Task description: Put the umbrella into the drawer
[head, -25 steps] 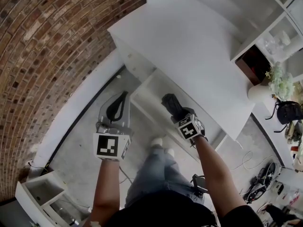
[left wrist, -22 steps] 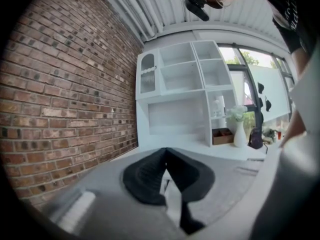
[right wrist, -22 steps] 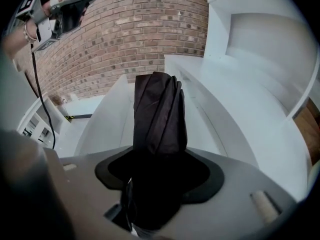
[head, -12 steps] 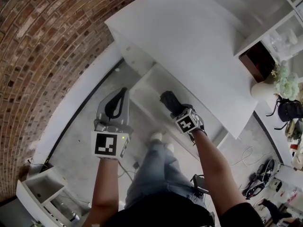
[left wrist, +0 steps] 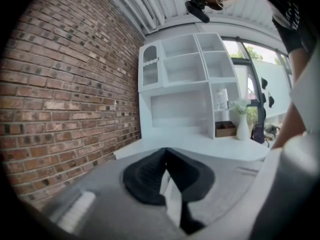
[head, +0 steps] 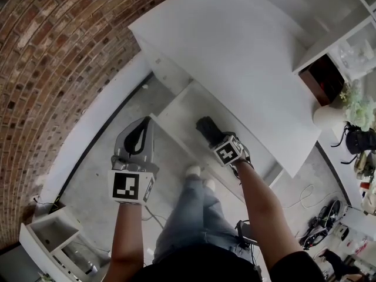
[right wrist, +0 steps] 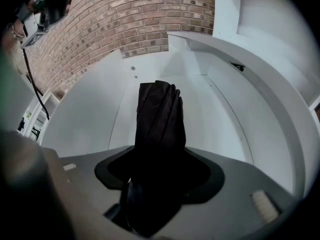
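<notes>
Seen from the head camera, a person stands at a white bench (head: pixel 235 51) beside a brick wall (head: pixel 53 63), with the open drawer (head: pixel 179 107) pulled out below the bench top. The right tongs (head: pixel 216 141) grip a folded black umbrella (head: pixel 205 127) and hold it over the drawer's pale interior, while the left tongs (head: pixel 143 128) hover over the grey floor (head: pixel 100 157) just outside the drawer's left edge. In the left gripper view, the left tongs (left wrist: pixel 166 156) are pressed together at the tips with nothing between them, pointing toward a white shelf unit (left wrist: pixel 185 79) and a vase (left wrist: pixel 243 127) on the bench. In the right gripper view, the right tongs (right wrist: pixel 159 170) are clamped on the umbrella (right wrist: pixel 160 116), whose bundled fabric juts out over the drawer's bare white bottom (right wrist: pixel 210 109); whether its far end touches that bottom cannot be told.
</notes>
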